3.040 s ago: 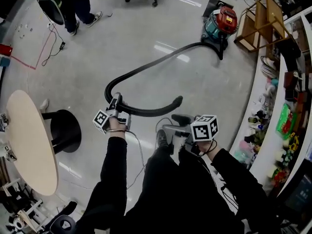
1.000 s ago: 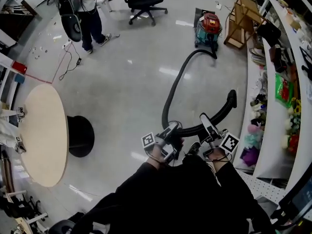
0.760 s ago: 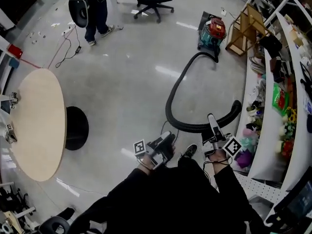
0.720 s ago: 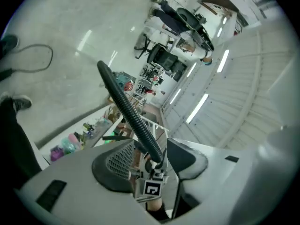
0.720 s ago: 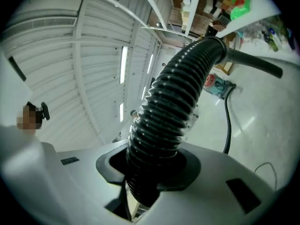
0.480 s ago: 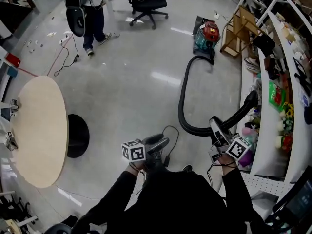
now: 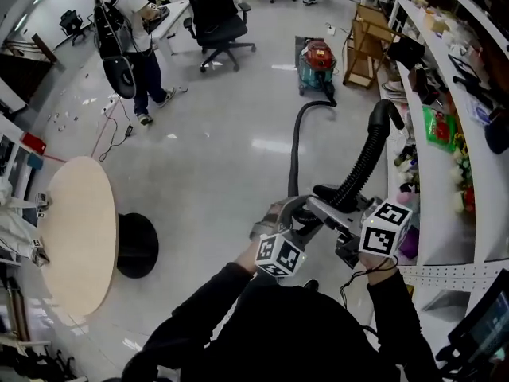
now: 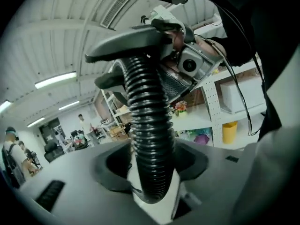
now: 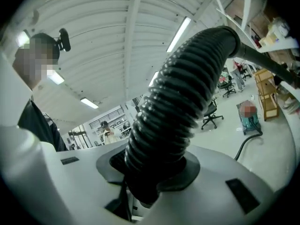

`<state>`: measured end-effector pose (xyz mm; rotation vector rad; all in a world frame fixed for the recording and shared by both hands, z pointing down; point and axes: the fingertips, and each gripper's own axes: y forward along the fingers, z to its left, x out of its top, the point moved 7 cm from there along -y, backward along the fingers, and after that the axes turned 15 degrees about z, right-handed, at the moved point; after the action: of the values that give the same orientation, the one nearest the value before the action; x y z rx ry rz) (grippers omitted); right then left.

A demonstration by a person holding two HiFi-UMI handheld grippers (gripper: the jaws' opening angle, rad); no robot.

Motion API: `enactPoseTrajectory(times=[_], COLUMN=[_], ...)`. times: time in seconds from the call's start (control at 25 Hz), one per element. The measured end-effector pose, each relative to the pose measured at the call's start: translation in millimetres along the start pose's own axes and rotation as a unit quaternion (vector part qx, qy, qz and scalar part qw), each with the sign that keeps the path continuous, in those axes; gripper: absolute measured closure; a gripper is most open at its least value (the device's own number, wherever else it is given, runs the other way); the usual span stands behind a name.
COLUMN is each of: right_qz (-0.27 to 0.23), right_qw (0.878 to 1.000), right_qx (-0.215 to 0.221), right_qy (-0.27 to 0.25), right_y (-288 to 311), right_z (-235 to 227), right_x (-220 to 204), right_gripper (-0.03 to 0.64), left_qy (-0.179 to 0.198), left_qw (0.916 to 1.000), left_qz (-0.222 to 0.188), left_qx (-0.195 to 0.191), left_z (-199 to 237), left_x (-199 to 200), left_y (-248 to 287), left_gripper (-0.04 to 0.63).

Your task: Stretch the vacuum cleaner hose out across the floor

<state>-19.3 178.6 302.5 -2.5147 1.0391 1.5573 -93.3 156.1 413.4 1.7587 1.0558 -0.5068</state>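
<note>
A red and teal vacuum cleaner stands on the floor far ahead, small in the right gripper view. Its black ribbed hose runs back to me, then rises to its free end. My right gripper is shut on the hose, lifted and nearly level. My left gripper sits just beside it, and its jaws have just been opening. The hose passes between them with a little room on each side. The right gripper shows above in the left gripper view.
A round wooden table on a black base stands to my left. A person and an office chair are at the back. Cluttered shelves line the right side, with a wooden stand near the vacuum.
The right gripper has risen with the hose, so the free end now stands up. The left gripper has moved right, onto the hose beside the right one.
</note>
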Motion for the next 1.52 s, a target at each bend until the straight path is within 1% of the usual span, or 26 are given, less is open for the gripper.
enactPoseTrajectory(times=[0.04,0.12,0.2,0.28,0.32,0.36,0.44,0.48,0.52,0.56,0.6,0.64,0.68,0.72,0.76,0.8,0.88,0.92,1.0,1.08,1.24,1.28,1.32,1.36,1.44,1.52], right_qz=[0.007,0.014,0.012,0.017,0.024,0.029,0.021,0.012,0.003,-0.003,-0.004,-0.003,-0.004,-0.011,-0.023,-0.037,-0.069,-0.084,-0.108,-0.137,-0.229,-0.243,-0.249,-0.252,-0.255,-0.251], right_qw=[1.000,0.998,0.997,0.995,0.995,0.994,0.997,0.999,0.999,0.996,0.990,0.981,0.970,0.956,0.939,0.920,0.886,0.873,0.855,0.837,0.796,0.792,0.794,0.801,0.824,0.851], right_qx=[-0.003,0.000,0.025,0.035,0.023,0.008,0.007,0.022,0.043,0.063,0.078,0.085,0.085,0.081,0.073,0.062,0.048,0.052,0.074,0.109,0.215,0.232,0.243,0.246,0.233,0.207], right_qy=[-0.019,-0.055,-0.075,-0.087,-0.097,-0.104,-0.076,-0.038,0.011,0.065,0.120,0.174,0.228,0.282,0.336,0.385,0.457,0.478,0.502,0.518,0.517,0.511,0.499,0.484,0.450,0.411], right_y=[-10.8,-28.1,-36.2,-37.6,-39.4,-43.2,-53.4,-56.8,-57.3,-54.1,-47.4,-37.7,-26.1,-13.9,-1.7,10.6,39.7,57.7,95.3,126.2,157.3,160.0,159.9,156.0,137.6,110.4], right_z=[5.7,15.3,23.7,30.4,31.8,31.1,23.0,16.4,9.1,1.2,-7.6,-17.7,-29.2,-41.8,-54.9,-67.8,-89.4,-96.4,-99.8,-92.6,-71.4,-68.3,-65.6,-63.1,-60.2,-57.8], right_x=[-0.1,-2.8,-6.7,-13.6,-19.9,-29.2,-57.0,-74.7,-94.7,-116.5,-139.3,-162.0,-183.5,-203.6,-222.5,-240.0,-265.5,-271.6,-275.4,-270.8,-234.7,-225.5,-217.6,-211.2,-202.2,-193.7], right_gripper=[0.477,0.477,0.463,0.257,0.230,0.224,0.224,0.225,0.225,0.225,0.225,0.225,0.225,0.225,0.225,0.225,0.225,0.225,0.225,0.225,0.225,0.225,0.226,0.246,0.315,0.362], left_qy=[-0.015,-0.073,-0.151,-0.217,-0.254,-0.298,-0.392,-0.440,-0.491,-0.548,-0.606,-0.661,-0.708,-0.743,-0.765,-0.775,-0.781,-0.784,-0.791,-0.800,-0.820,-0.823,-0.827,-0.831,-0.841,-0.852], left_qw=[0.9999,0.9973,0.9885,0.9757,0.9664,0.9533,0.9178,0.8950,0.8665,0.8302,0.7860,0.7357,0.6842,0.6390,0.6067,0.5879,0.5682,0.5594,0.5459,0.5306,0.4844,0.4729,0.4616,0.4497,0.4248,0.4047], left_qz=[-0.003,-0.004,-0.002,-0.016,-0.027,-0.038,-0.060,-0.073,-0.087,-0.104,-0.125,-0.148,-0.174,-0.198,-0.218,-0.233,-0.256,-0.264,-0.269,-0.271,-0.283,-0.287,-0.290,-0.293,-0.296,-0.294], left_qx=[0.003,0.000,-0.015,-0.028,-0.031,-0.030,-0.020,-0.015,-0.010,-0.006,-0.001,0.003,0.006,0.006,0.002,-0.005,-0.031,-0.045,-0.062,-0.073,-0.115,-0.128,-0.140,-0.149,-0.155,-0.157], left_z=[-11.1,-26.9,-36.2,-43.9,-45.4,-43.2,-26.4,-13.5,0.7,14.7,26.9,36.1,42.2,45.1,45.4,44.3,41.1,39.6,35.4,31.2,20.8,15.7,9.2,1.7,-14.0,-30.0], left_x=[10.0,23.3,30.5,34.5,32.8,27.8,7.9,-7.3,-26.4,-48.6,-72.5,-96.7,-119.2,-138.3,-152.7,-162.2,-170.5,-172.4,-178.9,-188.5,-195.3,-194.4,-194.0,-194.3,-197.6,-200.3], left_y=[1.7,2.6,0.4,-5.1,-9.3,-15.1,-30.6,-39.0,-47.5,-56.3,-65.2,-74.3,-83.4,-92.4,-101.5,-110.3,-125.1,-130.7,-140.9,-149.4,-157.0,-156.9,-155.8,-153.9,-146.9,-134.0], left_gripper=[0.424,0.431,0.433,0.433,0.433,0.433,0.433,0.433,0.433,0.431,0.431,0.431,0.431,0.431,0.431,0.433,0.433,0.433,0.433,0.434,0.434,0.434,0.434,0.436,0.436,0.434])
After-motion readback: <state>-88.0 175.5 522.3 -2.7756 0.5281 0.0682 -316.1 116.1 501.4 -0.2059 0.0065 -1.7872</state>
